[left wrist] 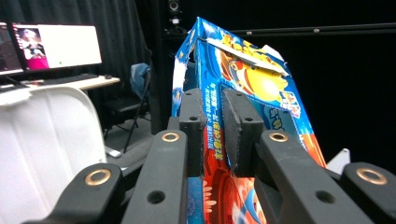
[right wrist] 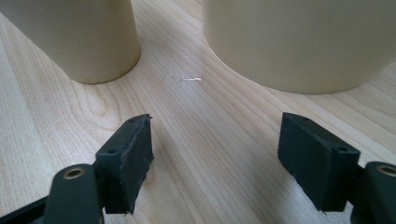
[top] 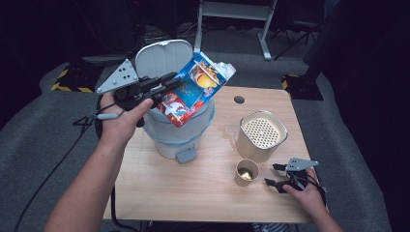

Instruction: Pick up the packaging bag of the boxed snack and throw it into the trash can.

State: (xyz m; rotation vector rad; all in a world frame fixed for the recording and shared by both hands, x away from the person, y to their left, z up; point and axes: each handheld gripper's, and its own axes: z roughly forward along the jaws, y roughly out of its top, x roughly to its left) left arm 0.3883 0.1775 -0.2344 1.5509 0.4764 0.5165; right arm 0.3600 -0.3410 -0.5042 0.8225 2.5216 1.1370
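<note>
Left of centre in the high view, the white bin stands lid-up on the table; above its mouth my left gripper clamps the flattened blue carton, lifted but not yet dropped; lower right, my right gripper rests apart and empty beside the paper cup.

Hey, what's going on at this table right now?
A person is working with two hand-held grippers. The left gripper is clamped on a colourful carton, holding it tilted over a white pedal bin whose lid stands open. The right gripper rests open on the wooden table, holding nothing, beside a paper cup and a cream container with a perforated top.
</note>
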